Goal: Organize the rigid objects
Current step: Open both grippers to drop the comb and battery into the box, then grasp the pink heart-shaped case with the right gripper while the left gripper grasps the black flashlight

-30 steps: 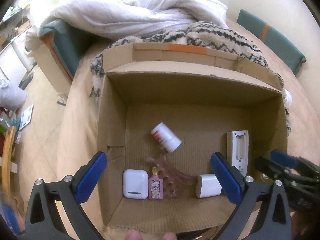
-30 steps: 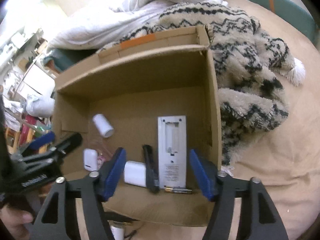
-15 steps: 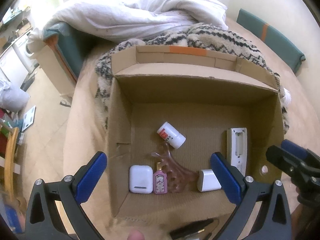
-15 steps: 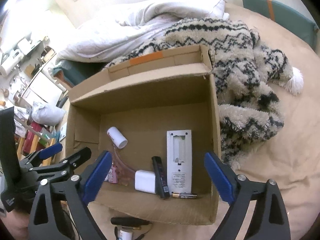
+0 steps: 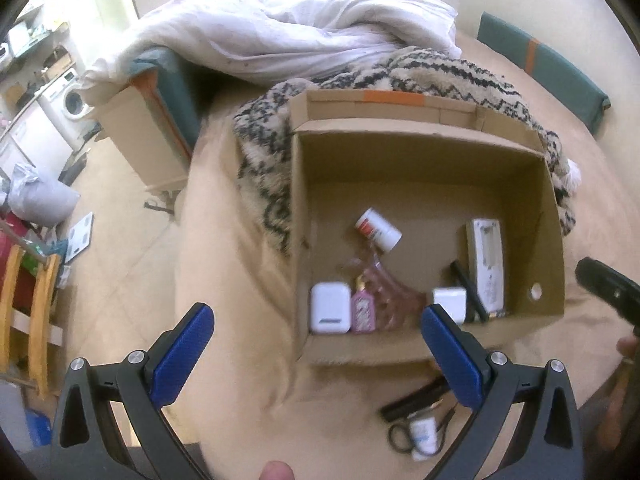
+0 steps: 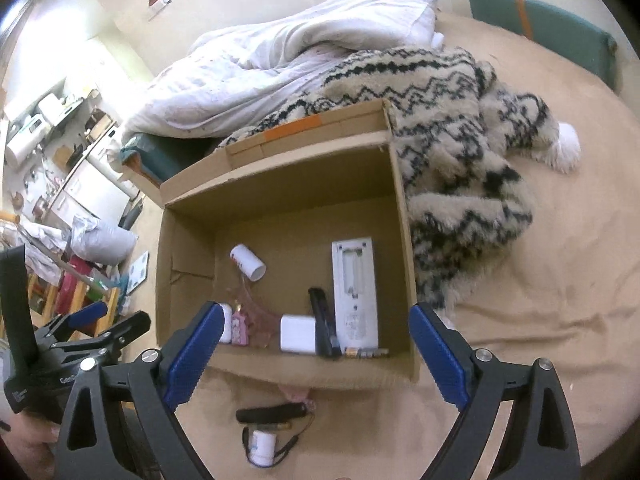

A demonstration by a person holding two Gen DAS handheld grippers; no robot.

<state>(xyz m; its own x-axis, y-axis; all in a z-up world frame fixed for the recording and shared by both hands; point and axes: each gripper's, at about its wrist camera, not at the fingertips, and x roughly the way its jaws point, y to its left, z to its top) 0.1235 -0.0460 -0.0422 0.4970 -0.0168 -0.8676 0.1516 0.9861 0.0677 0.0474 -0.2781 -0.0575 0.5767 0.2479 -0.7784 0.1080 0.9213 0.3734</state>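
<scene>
Jaws spread wide and empty on both the left gripper [image 5: 316,344] and right gripper [image 6: 314,344], above a cardboard box [image 6: 188,248] holding what looks like an earbud case [image 5: 330,314].

Left hand-held gripper [image 5: 316,350]: blue-padded fingers [image 5: 182,354] spread wide, nothing between. Right hand-held gripper [image 6: 314,354]: fingers equally spread, empty, level alongside.
</scene>
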